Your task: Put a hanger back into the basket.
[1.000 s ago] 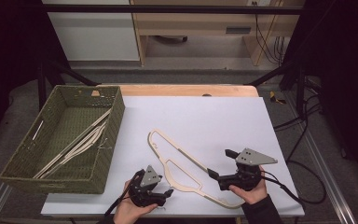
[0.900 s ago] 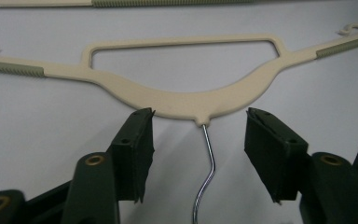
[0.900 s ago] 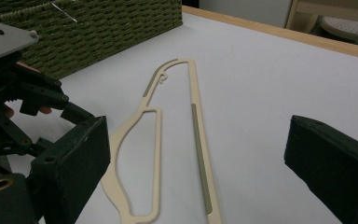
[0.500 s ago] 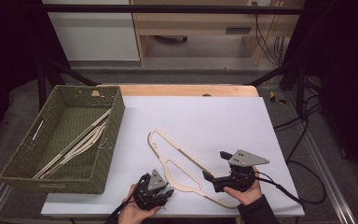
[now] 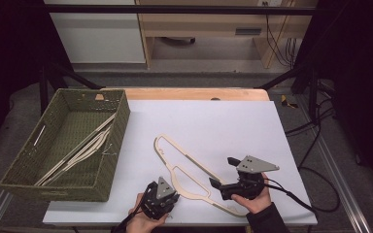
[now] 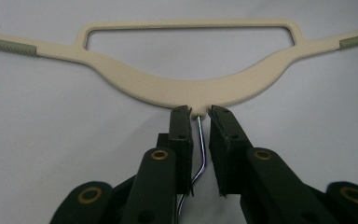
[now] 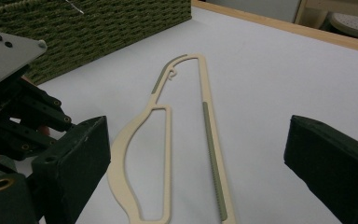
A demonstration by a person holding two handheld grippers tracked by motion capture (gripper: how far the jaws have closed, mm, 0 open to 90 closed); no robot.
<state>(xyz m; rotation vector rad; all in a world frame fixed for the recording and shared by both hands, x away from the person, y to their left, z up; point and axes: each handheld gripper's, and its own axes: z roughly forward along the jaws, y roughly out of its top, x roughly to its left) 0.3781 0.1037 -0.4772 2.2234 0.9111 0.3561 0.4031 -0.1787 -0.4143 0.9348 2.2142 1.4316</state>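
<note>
A cream clothes hanger (image 5: 194,194) (image 6: 186,91) (image 7: 121,158) with green grip strips lies flat on the white table (image 5: 213,121). Its thin metal hook (image 6: 200,140) points at the table's near edge. My left gripper (image 5: 171,196) (image 6: 199,112) straddles that hook wire. Its jaws have just been closing, and a gap still shows on the right side of the wire. My right gripper (image 5: 223,172) (image 7: 200,158) stands wide open just right of the hanger's lower arm, nothing between its pads. The left gripper (image 7: 14,107) also sits at the left in the right gripper view.
A green woven basket (image 5: 111,160) (image 7: 98,28) stands at the table's left and holds several more cream hangers (image 5: 77,150). A wooden strip (image 5: 194,93) runs along the far table edge. Cables (image 5: 311,141) trail off to the right.
The left gripper's jaws have narrowed around the hanger's hook wire. Both hands have stayed nearly in place.
</note>
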